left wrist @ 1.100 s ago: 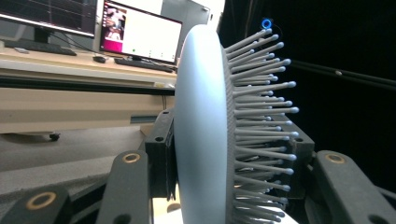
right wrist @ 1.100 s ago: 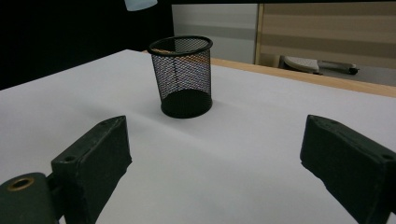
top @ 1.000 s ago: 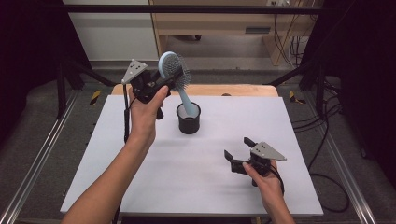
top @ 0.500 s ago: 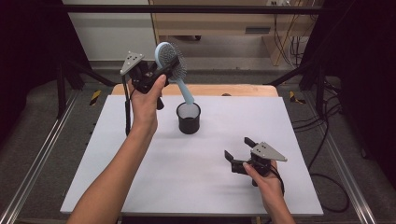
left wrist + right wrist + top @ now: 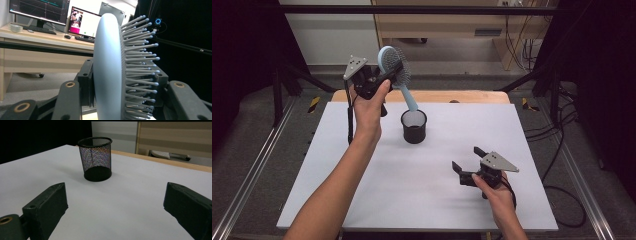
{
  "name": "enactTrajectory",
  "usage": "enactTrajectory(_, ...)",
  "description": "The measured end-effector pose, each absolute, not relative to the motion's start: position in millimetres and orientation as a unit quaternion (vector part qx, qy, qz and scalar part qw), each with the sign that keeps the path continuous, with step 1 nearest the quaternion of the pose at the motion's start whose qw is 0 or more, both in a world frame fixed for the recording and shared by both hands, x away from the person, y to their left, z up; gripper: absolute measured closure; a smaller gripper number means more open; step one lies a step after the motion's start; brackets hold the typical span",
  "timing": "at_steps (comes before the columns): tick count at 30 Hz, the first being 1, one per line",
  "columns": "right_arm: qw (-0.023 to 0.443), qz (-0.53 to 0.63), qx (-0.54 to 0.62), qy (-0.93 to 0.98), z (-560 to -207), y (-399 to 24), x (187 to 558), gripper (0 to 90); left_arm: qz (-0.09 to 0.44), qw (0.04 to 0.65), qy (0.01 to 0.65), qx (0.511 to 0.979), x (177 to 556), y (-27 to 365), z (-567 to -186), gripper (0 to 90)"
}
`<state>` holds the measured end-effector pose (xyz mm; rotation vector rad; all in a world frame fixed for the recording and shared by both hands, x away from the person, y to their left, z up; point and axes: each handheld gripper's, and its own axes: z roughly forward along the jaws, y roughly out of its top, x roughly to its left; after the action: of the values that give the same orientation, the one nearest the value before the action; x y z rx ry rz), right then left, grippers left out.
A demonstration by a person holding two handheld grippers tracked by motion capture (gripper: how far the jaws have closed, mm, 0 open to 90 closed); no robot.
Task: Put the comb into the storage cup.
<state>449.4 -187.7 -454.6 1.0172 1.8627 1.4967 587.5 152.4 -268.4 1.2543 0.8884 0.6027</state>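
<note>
Left gripper (image 5: 384,80) clamped on head of hairbrush (image 5: 394,67), held up in air above far left part of table (image 5: 362,200). Brush handle slants down toward mesh cup (image 5: 414,126), tip just above rim, not inside. Right gripper (image 5: 468,166) rests on table near right edge, jaws wide apart, nothing between them, pointing toward cup.

I can read no text, label, brand or number anywhere; what shows on the monitors (image 5: 40,11) behind my table is too small to make out.
</note>
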Motion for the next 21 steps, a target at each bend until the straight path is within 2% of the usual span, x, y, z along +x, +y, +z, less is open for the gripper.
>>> enactTrajectory(21,0.268,0.554,0.376,0.692,-454.5,-186.5,449.2,4.2,0.278,0.670,0.389,0.568,590.4,149.3,-273.3,50.4)
